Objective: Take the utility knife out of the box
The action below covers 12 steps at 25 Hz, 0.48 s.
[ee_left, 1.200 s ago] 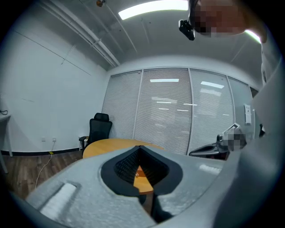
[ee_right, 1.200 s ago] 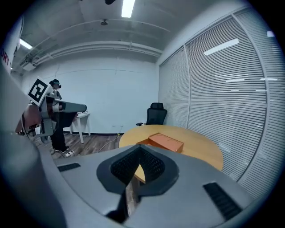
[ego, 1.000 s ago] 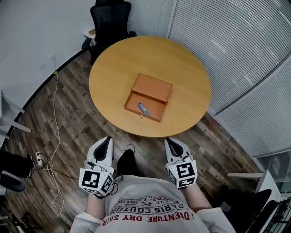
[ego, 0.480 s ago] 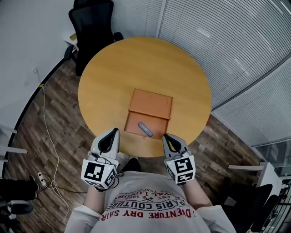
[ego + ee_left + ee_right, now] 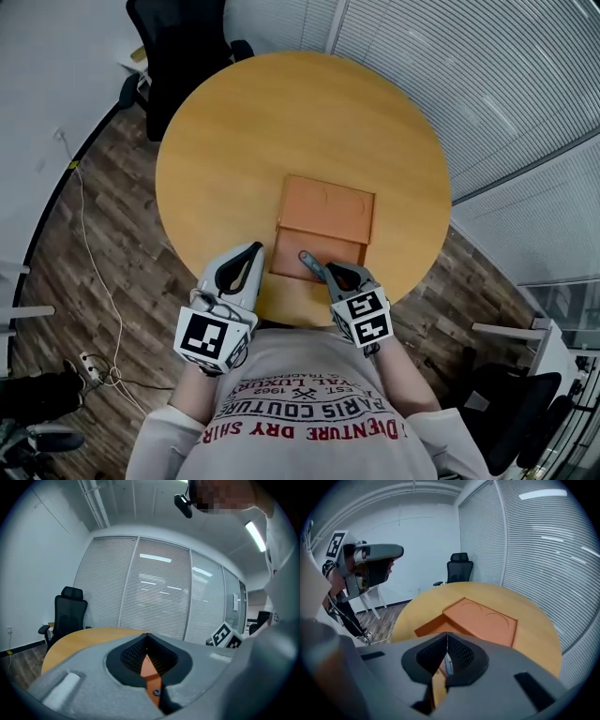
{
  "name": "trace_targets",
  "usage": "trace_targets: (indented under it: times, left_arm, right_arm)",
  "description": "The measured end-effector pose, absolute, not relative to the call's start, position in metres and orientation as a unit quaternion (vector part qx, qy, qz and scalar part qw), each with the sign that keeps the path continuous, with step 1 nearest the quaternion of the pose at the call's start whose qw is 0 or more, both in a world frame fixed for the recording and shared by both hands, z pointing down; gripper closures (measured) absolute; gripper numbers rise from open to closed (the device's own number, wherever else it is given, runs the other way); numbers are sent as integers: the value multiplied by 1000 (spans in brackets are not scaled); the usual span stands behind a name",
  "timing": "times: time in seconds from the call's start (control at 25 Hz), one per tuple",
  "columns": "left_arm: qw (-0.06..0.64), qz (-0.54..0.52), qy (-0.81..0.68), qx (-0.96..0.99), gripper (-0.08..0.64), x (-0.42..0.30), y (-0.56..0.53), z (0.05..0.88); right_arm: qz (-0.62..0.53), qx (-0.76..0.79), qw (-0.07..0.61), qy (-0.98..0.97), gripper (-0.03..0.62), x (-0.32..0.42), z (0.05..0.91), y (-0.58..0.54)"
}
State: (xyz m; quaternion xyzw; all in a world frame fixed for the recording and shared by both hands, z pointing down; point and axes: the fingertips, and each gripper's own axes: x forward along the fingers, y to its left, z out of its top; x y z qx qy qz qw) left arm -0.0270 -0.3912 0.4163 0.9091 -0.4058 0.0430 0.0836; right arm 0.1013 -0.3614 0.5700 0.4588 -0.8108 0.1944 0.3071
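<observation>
An orange box [image 5: 326, 208] lies on the round wooden table [image 5: 262, 131], its open tray [image 5: 292, 263] facing me. In the tray lies the grey utility knife [image 5: 307, 260]. My right gripper [image 5: 330, 270] is shut, tilted down over the tray's near right side, its tip just beside the knife's near end; whether it touches I cannot tell. In the right gripper view the knife [image 5: 446, 665] shows below the closed tips [image 5: 447, 633], with the box [image 5: 480, 618] beyond. My left gripper [image 5: 256, 247] is shut and empty, hovering at the tray's left edge; the box [image 5: 149, 670] shows under its tips [image 5: 148, 634].
A black office chair [image 5: 178, 47] stands at the table's far left. Slatted blinds [image 5: 487, 84] close off the far and right sides. A white cable [image 5: 89, 244] and a power strip [image 5: 89, 366] lie on the wooden floor to the left.
The person has stepped up to the table. Both grippers have moved forward from over the floor to the box; the right one has dipped to the tray beside the knife.
</observation>
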Motion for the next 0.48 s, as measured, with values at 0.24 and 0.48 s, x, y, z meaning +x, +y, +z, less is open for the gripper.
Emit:
trace_targets:
  times: [0.24, 0.48]
  left_arm:
    - [102, 48, -395, 912, 566, -27, -406, 435]
    - [123, 51, -400, 907, 566, -37, -419, 450]
  right_arm:
    - [236, 415, 376, -794, 484, 93, 623, -373]
    - [255, 363, 456, -772, 436, 86, 661, -372]
